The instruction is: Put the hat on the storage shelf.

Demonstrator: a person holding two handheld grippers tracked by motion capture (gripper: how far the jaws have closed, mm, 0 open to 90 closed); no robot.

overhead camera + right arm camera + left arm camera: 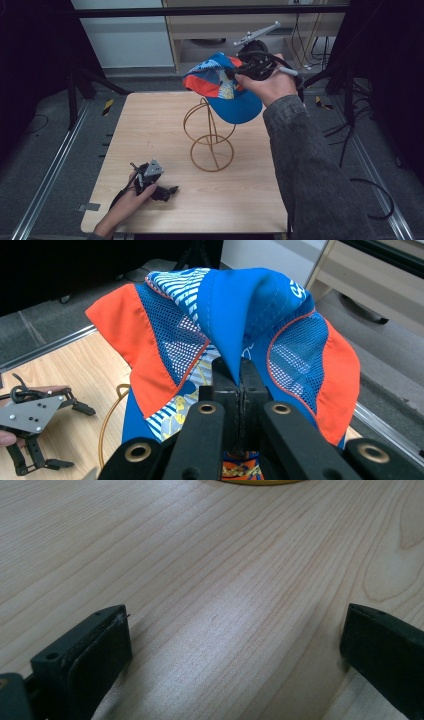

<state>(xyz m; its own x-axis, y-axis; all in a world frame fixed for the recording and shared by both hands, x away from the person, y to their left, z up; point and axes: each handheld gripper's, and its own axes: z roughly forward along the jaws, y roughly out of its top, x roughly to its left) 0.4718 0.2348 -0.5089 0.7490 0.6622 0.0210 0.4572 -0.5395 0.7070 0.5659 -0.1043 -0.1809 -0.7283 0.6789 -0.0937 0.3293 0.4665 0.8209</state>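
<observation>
Right gripper (239, 71) raised over the far side of the table (150, 120), jaws pinched tight on a fold of the cap (225, 335). Cap hangs in the air just above the wire stand (211, 135), brim down.

Fabric looks light and floppy: mesh panels sag, crown collapses around my grip. I judge it won't slip, but it will swing and drape. Better hold would be the stiffer brim or the seam.

Left gripper (172, 190) rests low on the near-left tabletop, jaws wide apart, holding nothing.

Left gripper (167, 191) rests low, jaws spread; right gripper (239, 382) raised (jaws pinched together).
</observation>
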